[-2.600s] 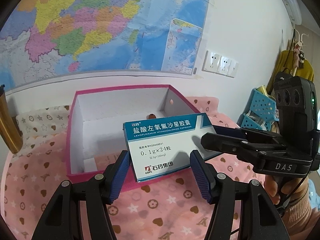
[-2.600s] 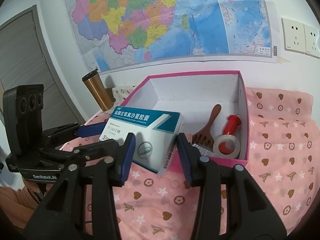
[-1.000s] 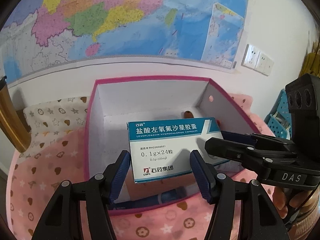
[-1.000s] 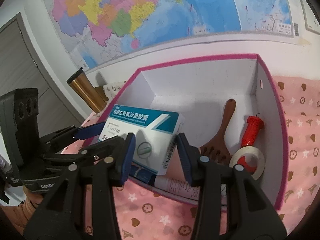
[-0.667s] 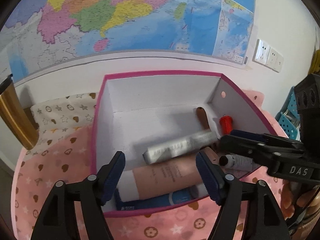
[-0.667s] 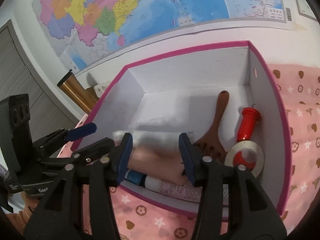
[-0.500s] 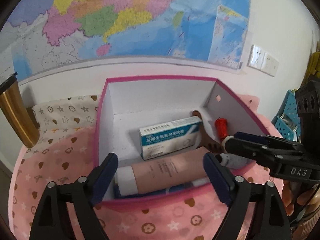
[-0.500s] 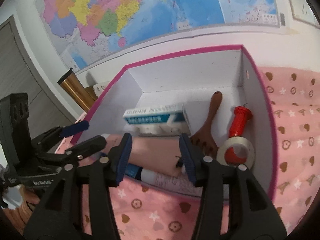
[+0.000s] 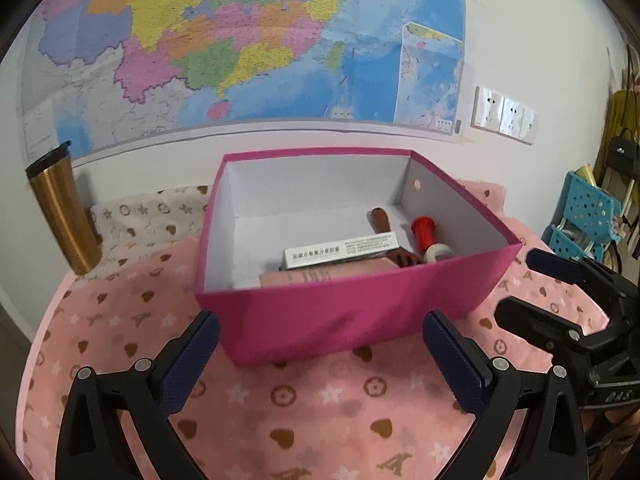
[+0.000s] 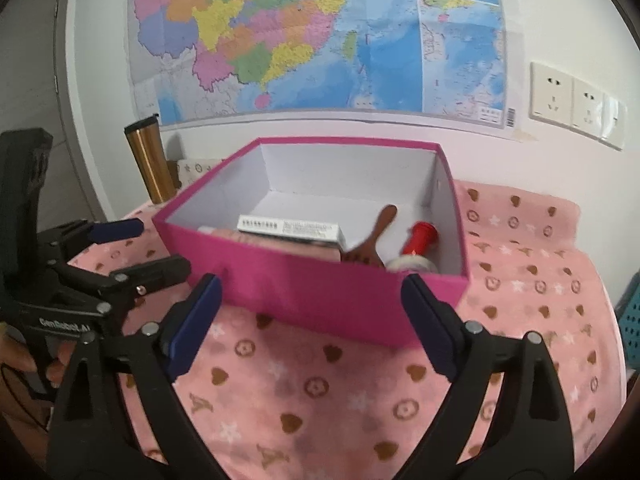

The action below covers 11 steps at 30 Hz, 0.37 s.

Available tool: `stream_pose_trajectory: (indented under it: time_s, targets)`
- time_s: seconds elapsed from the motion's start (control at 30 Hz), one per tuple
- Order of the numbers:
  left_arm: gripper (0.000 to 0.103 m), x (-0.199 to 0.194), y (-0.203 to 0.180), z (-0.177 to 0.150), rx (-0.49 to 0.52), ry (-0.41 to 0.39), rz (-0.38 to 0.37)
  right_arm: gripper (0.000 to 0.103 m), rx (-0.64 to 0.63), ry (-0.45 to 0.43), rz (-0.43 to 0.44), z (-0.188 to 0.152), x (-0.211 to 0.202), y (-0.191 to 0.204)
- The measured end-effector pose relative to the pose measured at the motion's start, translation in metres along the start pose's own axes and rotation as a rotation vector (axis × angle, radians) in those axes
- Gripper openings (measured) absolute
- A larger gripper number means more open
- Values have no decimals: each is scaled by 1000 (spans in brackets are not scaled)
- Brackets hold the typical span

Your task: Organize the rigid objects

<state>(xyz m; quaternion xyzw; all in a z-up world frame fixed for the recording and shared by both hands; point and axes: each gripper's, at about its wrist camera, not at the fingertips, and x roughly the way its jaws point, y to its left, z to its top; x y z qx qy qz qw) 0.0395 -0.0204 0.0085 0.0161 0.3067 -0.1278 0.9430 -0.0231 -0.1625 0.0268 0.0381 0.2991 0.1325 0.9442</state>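
Observation:
A pink box (image 9: 360,316) with a white inside stands on the pink cloth. In it a white medicine carton (image 9: 342,249) lies on a pink tube (image 9: 320,275), beside a brown wooden comb (image 9: 394,240), a red spool (image 9: 423,230) and a tape roll (image 9: 438,253). My left gripper (image 9: 320,336) hangs in front of the box's near wall, jaws opening wide with nothing between them. My right gripper (image 10: 310,292) is likewise drawn back from the box (image 10: 320,292), jaws opening and empty. The carton (image 10: 290,229) lies free of both grippers.
A gold tumbler (image 9: 64,208) stands at the table's back left by the wall. A big map and wall sockets (image 9: 504,119) are behind the box. A blue basket (image 9: 584,216) sits off the table's right. A hand holds the left gripper's handle (image 10: 28,364).
Both grippers held the medicine carton over the box, then let it go; it now lies inside on the tube. Both sets of jaws have opened wide and pulled back toward me.

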Motion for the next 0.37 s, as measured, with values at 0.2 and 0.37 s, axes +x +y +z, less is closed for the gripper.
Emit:
stream_pose_trajectory:
  time_s: [0.2,0.37]
  targets:
    - [103,-3,-6,-13,-19,24,15,93,9,11,-15,-16,-6,6]
    - [103,-2,-8,-24,-31,42,40,93,19,29,-19,-27,-5,11]
